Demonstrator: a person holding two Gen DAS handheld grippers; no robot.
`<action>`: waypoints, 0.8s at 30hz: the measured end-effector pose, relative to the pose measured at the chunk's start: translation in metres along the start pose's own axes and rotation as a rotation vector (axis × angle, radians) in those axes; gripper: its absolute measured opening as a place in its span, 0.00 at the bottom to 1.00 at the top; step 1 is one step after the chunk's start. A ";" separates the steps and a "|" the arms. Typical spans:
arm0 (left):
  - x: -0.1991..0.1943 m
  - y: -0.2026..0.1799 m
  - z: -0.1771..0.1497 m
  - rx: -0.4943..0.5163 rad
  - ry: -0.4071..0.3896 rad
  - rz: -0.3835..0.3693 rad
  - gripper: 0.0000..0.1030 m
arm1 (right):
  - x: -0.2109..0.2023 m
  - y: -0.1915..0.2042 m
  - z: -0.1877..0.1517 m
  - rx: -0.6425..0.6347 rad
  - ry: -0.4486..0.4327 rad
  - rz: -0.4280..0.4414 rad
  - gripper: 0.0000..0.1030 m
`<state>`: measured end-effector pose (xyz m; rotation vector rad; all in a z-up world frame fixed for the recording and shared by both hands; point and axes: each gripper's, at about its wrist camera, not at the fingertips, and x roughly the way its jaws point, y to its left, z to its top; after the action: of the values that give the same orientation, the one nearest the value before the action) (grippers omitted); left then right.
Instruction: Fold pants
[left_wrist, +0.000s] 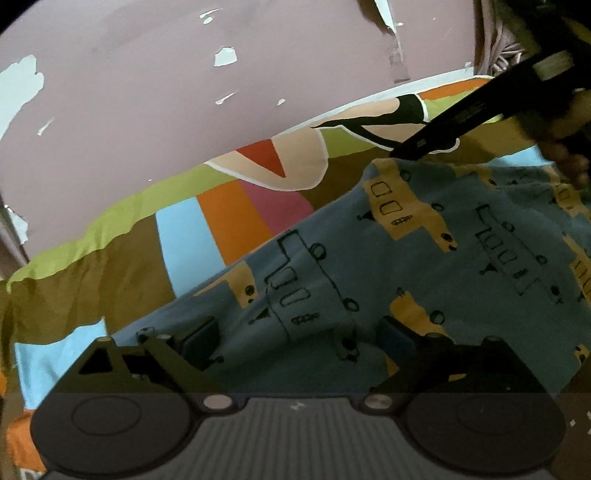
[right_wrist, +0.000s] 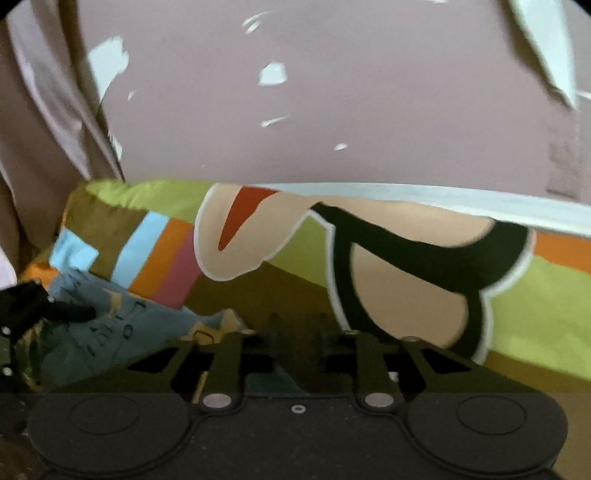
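Note:
Blue-grey pants (left_wrist: 388, 251) printed with yellow and outlined buses lie spread on a colourful bedsheet (left_wrist: 110, 266). My left gripper (left_wrist: 295, 332) is open, its fingers resting low on the fabric with cloth between them. My right gripper shows in the left wrist view (left_wrist: 424, 146) as a dark arm touching the pants' far edge. In the right wrist view my right gripper (right_wrist: 297, 325) looks closed, jaws close together over the sheet, with the pants' edge (right_wrist: 122, 332) to its left. The left gripper (right_wrist: 70, 312) appears there at the far left on the pants.
The bedsheet (right_wrist: 535, 295) has striped blocks and a large cartoon figure. A mauve wall (left_wrist: 184, 92) with peeling paint rises behind the bed. A pale curtain (right_wrist: 44, 122) hangs at the left of the right wrist view.

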<state>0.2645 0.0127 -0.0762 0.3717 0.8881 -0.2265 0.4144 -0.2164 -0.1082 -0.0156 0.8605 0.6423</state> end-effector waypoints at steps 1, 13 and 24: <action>-0.003 -0.002 0.001 0.003 -0.001 0.005 0.93 | -0.016 -0.001 -0.004 -0.027 -0.023 -0.007 0.50; -0.022 -0.099 0.023 0.149 -0.072 -0.189 0.98 | -0.183 -0.024 -0.159 0.218 -0.106 -0.216 0.66; -0.032 -0.124 0.047 0.310 0.020 -0.217 0.99 | -0.265 -0.063 -0.284 0.644 -0.233 -0.353 0.80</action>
<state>0.2358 -0.1181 -0.0519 0.5661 0.9145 -0.5656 0.1225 -0.4809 -0.1239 0.4708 0.7811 0.0155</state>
